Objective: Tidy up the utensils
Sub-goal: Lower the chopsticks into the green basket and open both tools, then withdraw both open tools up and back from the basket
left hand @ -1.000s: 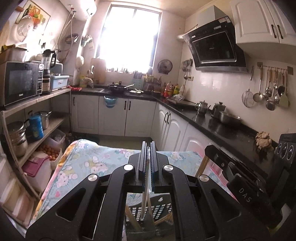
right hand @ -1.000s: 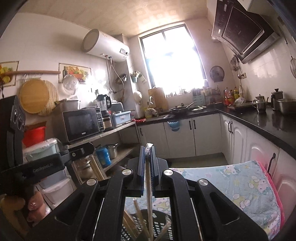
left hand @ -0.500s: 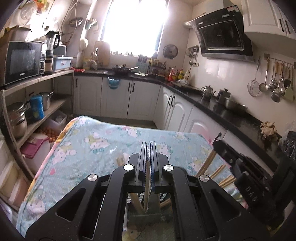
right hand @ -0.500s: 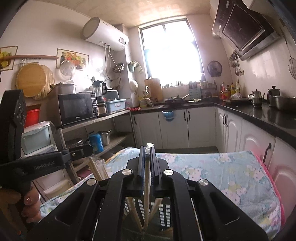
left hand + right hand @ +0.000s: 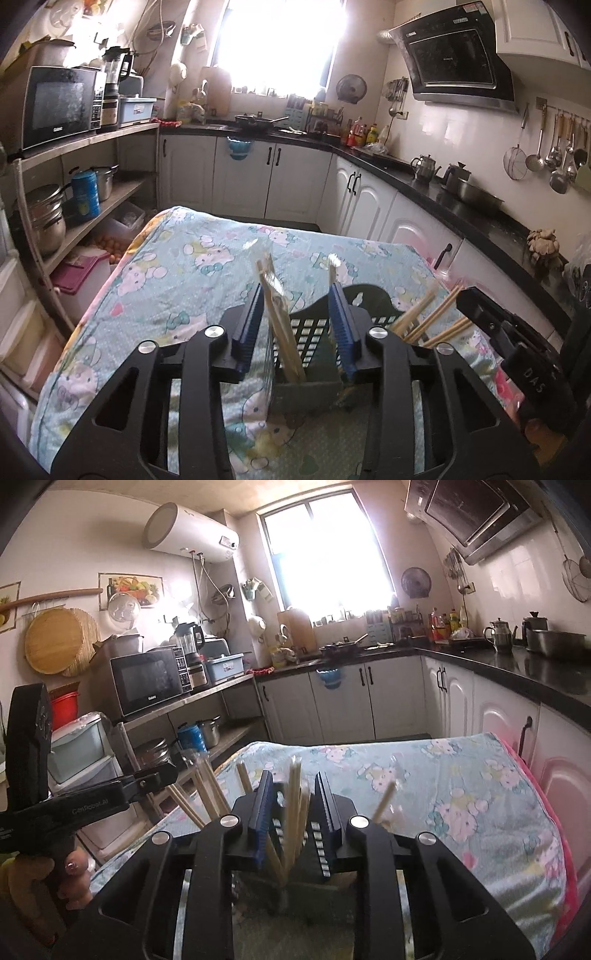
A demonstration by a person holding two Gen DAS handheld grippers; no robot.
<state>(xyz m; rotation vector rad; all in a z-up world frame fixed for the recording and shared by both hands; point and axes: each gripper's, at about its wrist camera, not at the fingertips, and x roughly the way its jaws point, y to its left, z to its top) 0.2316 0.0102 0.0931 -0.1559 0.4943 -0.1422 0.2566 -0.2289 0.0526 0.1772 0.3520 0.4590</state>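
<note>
**Chopsticks into basket: release step**

Item: chopsticks (image 5: 282, 332), standing tilted in the dark slotted basket (image 5: 306, 354) on the cloth-covered tabletop (image 5: 177, 280).
Left hand-held gripper (image 5: 297, 326): jaws apart, straddling the basket.
Right hand-held gripper (image 5: 293, 808): jaws apart around upright chopsticks, not gripping.
Step, judged: drop-off complete.
Next: lift both clear without snagging sticks.

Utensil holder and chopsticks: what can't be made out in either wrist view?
- Utensil holder, left wrist view: its base and inside are hidden behind the open left claw.
- Chopsticks, right wrist view: lower ends hidden by the open right claw; count unclear.
- Wrapped chopsticks: wrapper top blurred.
</note>
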